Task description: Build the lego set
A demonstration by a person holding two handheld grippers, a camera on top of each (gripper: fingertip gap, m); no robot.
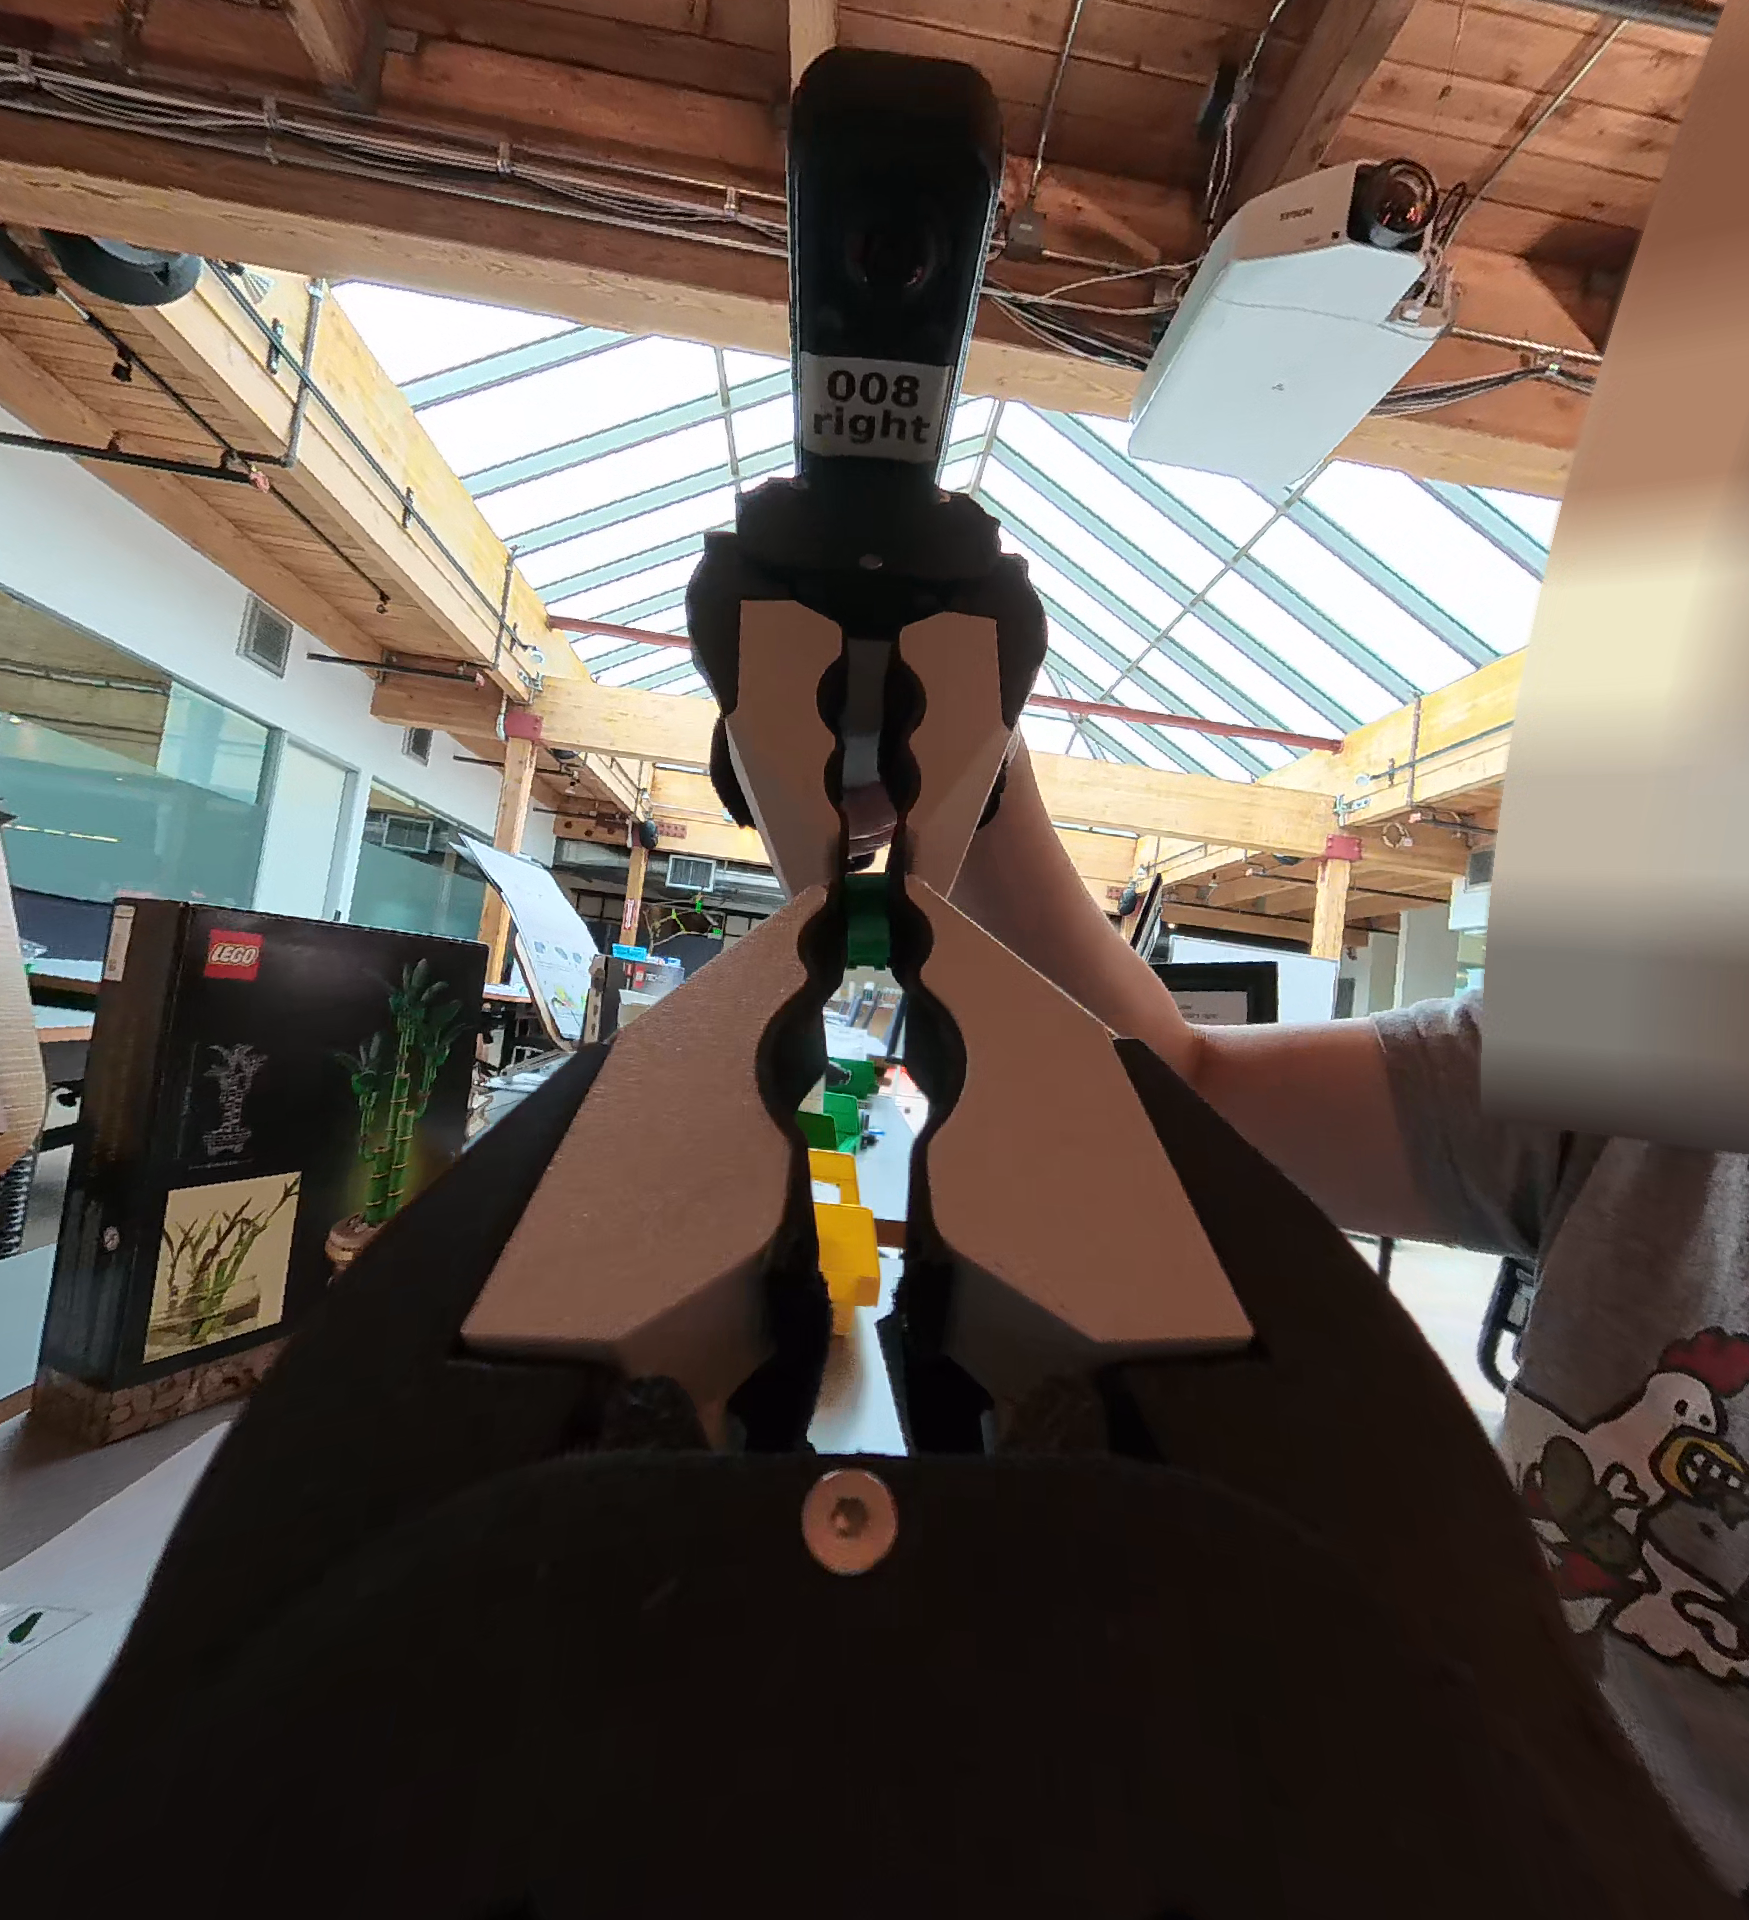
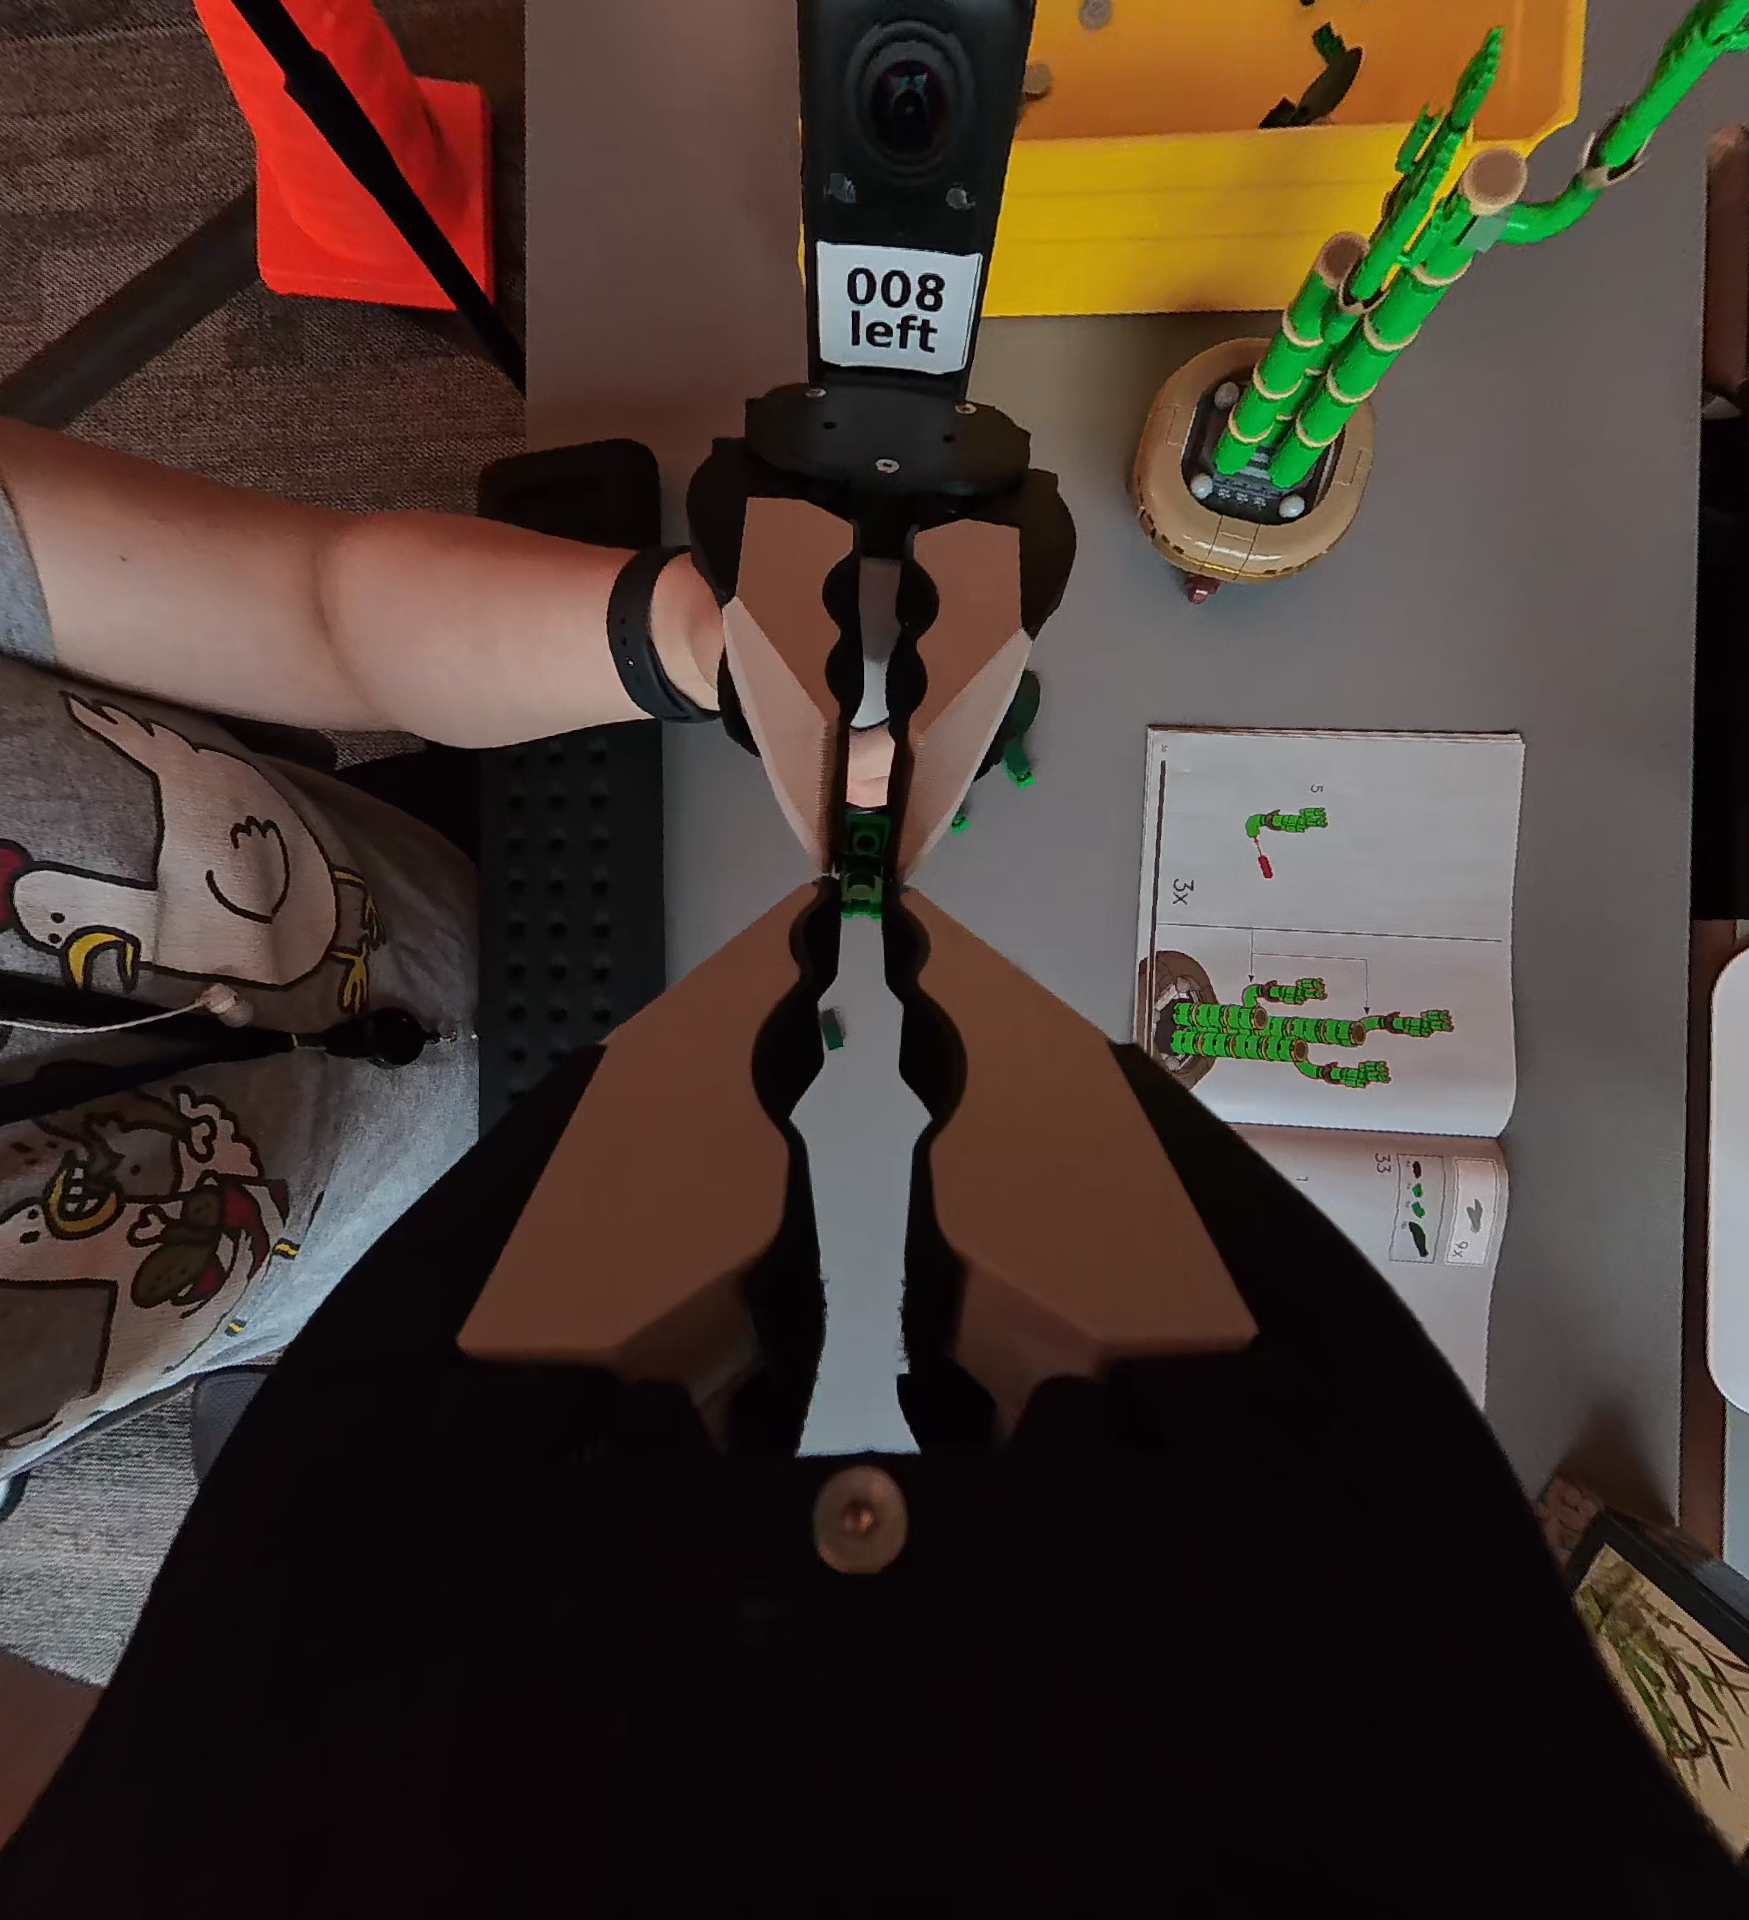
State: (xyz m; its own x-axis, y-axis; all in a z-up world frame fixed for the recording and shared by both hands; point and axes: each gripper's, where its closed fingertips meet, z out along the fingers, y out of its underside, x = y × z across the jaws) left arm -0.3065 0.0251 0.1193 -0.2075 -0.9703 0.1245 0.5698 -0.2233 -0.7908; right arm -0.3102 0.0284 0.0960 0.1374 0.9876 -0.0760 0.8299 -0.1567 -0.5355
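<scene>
One green lego piece (image 1: 868,925) pinched tip-to-tip between two claws, left (image 1: 868,902) and right (image 2: 857,896).

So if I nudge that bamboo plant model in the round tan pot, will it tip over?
Probably easy to tip: the bamboo plant model has tall green stalks leaning well past its small tan pot. Its thin side branches look snapped together, so a push there may pop them off. Pushing low on the pot seems safer.
</scene>
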